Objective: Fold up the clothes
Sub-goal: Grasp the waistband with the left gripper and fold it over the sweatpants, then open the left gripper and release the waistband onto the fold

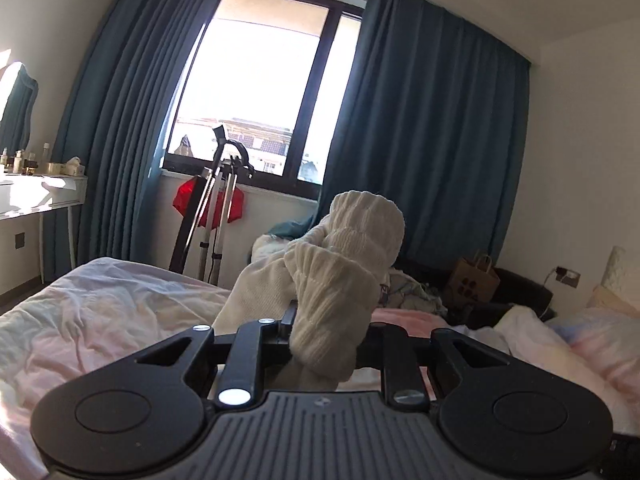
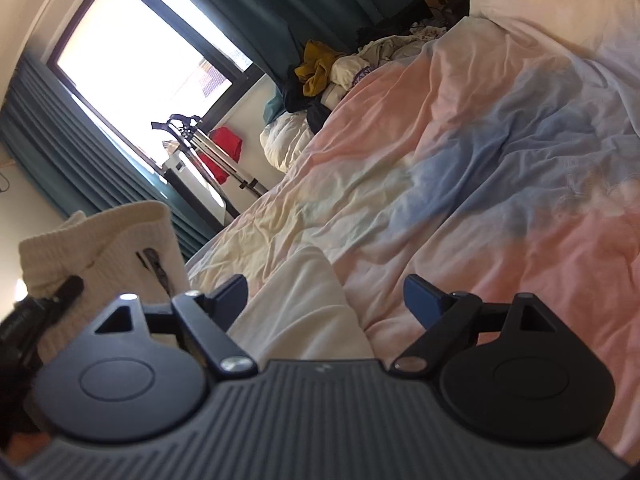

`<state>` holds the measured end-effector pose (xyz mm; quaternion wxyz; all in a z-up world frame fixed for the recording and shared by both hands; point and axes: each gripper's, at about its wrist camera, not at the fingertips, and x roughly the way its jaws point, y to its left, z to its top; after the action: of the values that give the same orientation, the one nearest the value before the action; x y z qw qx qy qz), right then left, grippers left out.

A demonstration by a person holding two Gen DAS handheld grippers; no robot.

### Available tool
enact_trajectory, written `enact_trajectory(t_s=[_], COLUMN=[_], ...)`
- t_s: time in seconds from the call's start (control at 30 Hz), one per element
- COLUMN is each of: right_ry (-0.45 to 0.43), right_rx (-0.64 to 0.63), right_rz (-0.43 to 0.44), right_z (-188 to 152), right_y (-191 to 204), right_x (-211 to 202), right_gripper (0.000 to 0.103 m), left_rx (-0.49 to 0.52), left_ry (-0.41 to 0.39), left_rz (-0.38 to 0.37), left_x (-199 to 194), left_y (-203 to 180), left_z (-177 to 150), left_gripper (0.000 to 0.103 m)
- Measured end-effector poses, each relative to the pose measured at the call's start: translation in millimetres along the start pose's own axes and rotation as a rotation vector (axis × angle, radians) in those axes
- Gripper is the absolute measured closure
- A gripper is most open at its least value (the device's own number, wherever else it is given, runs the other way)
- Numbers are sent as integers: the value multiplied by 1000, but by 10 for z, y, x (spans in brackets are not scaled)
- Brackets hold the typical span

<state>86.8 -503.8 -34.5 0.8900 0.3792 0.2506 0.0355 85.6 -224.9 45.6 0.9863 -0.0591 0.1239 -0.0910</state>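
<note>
A cream ribbed knit garment [image 1: 340, 264] hangs bunched up over the bed, and my left gripper [image 1: 330, 320] is shut on it, its fingertips hidden in the folds. The right wrist view shows the same knit [image 2: 100, 240] at the far left, with a black finger [image 2: 68, 288] of the left gripper pressed into it. My right gripper [image 2: 326, 292] is open and tilted above the pink and blue duvet [image 2: 460, 152]. A white cloth [image 2: 296, 304] lies below the gap between its blue pads, and neither pad touches it.
A heap of mixed clothes [image 2: 320, 68] sits at the far side of the bed, with a brown paper bag [image 1: 472, 280] behind it. A metal stand [image 1: 224, 184] with a red item is under the window. A white dresser [image 1: 36, 192] is at left.
</note>
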Motion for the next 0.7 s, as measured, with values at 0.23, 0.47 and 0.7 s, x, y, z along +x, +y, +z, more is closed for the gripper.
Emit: enact_trajectory(t_s=[0.23,0.47,0.7], right_ry=[55,161,176], right_rx=[70,105,136], right_rz=[47,183,205], right_z=[58,17,137], right_y=[-232,-166,-66], right_x=[86,286,446], right_gripper=[16,16,16], left_rx=[169,177,261], left_ry=[226,278,312], left_rz=[-48,-217,-284], left_x=[440,402,126], left_y=[-543,2,509], left_z=[-934,-908,-832], left_gripper=[79,30,22])
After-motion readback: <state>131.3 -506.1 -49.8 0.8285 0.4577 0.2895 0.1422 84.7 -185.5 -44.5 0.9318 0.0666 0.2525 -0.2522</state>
